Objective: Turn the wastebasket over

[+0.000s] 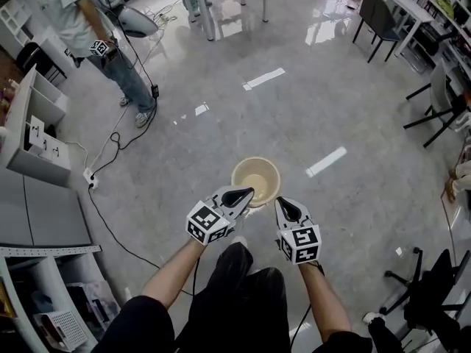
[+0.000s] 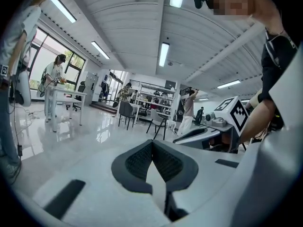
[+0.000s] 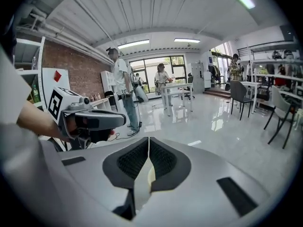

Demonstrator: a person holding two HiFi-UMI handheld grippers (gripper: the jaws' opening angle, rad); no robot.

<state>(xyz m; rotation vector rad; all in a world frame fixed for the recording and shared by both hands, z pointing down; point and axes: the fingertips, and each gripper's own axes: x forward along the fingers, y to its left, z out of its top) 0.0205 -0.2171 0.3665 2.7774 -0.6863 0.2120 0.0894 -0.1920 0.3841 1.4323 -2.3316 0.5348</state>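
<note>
Nearest, left hand-held gripper (image 2: 152, 146): jaws closed pad to pad with nothing between them. It is held up in front of the body and aimed out across the room.
Right hand-held gripper (image 3: 148, 149): jaws also closed, holding nothing. A pale sliver shows through the slot behind the pads; I can't tell what it is.
Wastebasket (image 1: 255, 162): cream and round, standing on the floor (image 1: 331, 87) mouth up, and it looks empty. In the head view it lies just beyond both sets of jaw tips, and neither gripper appears to touch it.
Step in hand: uncertain. With the basket mouth up and both grippers off it, either the turn has not begun or the basket has already been righted. These frames don't settle which.
Next move, if the turn is yet to do: lower both grippers, open them, take the rim from opposite sides, and tip it mouth down. The basket looks light and may skid on the glossy floor.
Head view only: the basket, how it sits relative to the grippers, and a bystander (image 1: 81, 13) at upper left.
Gripper views only: the pad contact. Each shows the other gripper alongside; neither shows the basket.
</note>
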